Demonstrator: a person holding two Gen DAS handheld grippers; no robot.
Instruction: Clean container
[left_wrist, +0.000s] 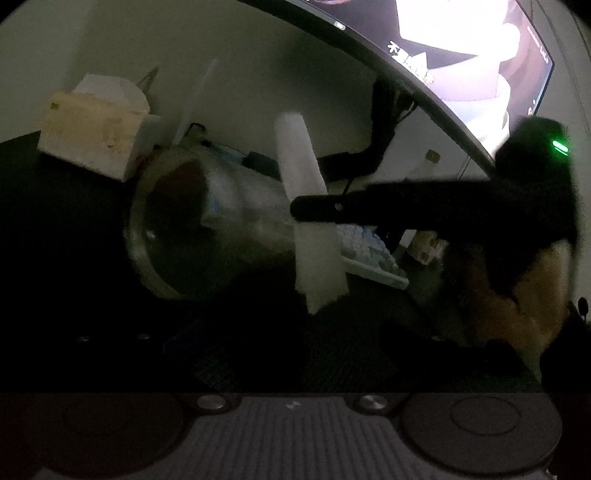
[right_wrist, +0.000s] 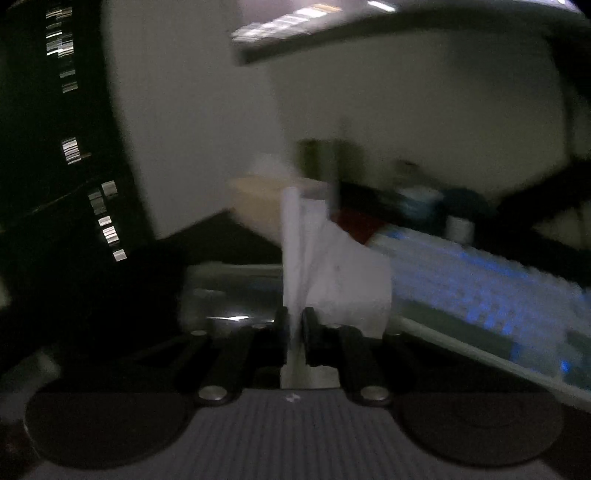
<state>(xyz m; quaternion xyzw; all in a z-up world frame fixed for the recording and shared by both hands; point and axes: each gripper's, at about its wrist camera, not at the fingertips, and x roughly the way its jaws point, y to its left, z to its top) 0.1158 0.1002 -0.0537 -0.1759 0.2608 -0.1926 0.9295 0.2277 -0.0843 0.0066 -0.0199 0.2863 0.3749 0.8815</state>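
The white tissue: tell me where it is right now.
The white tissue is pinched in the right hand-held gripper, held upright against the clear container, with the keyboard to its right.

Black claw (right_wrist: 294, 328), silver screws, grey ribbed base

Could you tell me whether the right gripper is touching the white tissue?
Touching. The right wrist view shows the right gripper with its jaws closed on the tissue, the sheet pinched between them.

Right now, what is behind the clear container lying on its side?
Behind the clear container a tissue box stands against the wall. A keyboard shows beyond it. The held tissue covers its far end.
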